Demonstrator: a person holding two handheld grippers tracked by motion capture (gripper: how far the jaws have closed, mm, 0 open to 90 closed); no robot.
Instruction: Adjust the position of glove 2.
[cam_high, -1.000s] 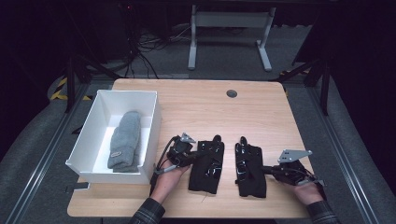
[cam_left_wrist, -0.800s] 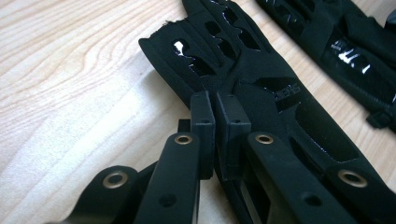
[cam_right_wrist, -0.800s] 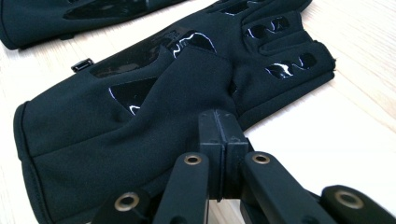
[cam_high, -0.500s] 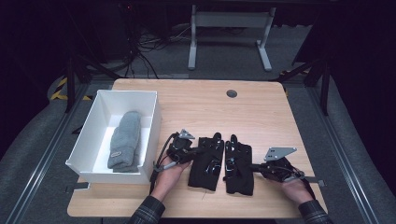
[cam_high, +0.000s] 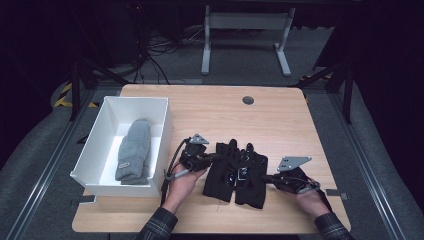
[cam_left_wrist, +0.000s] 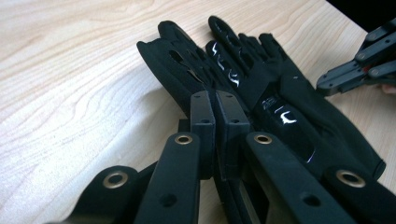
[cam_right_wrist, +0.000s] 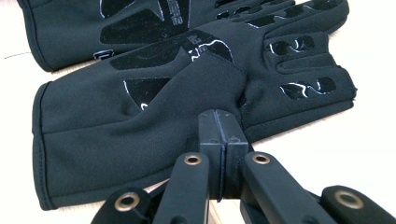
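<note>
Two black gloves with glossy grip print lie palm-up near the table's front, the left glove (cam_high: 223, 170) and the right glove (cam_high: 254, 182), the right one lapping over the left. My left gripper (cam_high: 216, 157) comes in from the left, shut on the left glove's (cam_left_wrist: 182, 65) edge. My right gripper (cam_high: 265, 177) comes in from the right and is shut on the thumb-side edge of the right glove (cam_right_wrist: 140, 121), where the fabric puckers at the tips (cam_right_wrist: 219, 119). Behind that one lies the left glove (cam_right_wrist: 116, 23). The left gripper view shows its tips (cam_left_wrist: 215, 100) pressed together, and the right gripper (cam_left_wrist: 359, 70) at the upper right.
A white box (cam_high: 95, 150) stands at the table's left with a grey knitted hat (cam_high: 132, 150) inside. A round cable hole (cam_high: 248, 100) sits at the back of the wooden table (cam_high: 225, 115). Beyond the table's far edge are desk legs and cables.
My right gripper has slid left with the right glove, which lay apart from the left glove and now overlaps it. The left gripper has stayed put.
</note>
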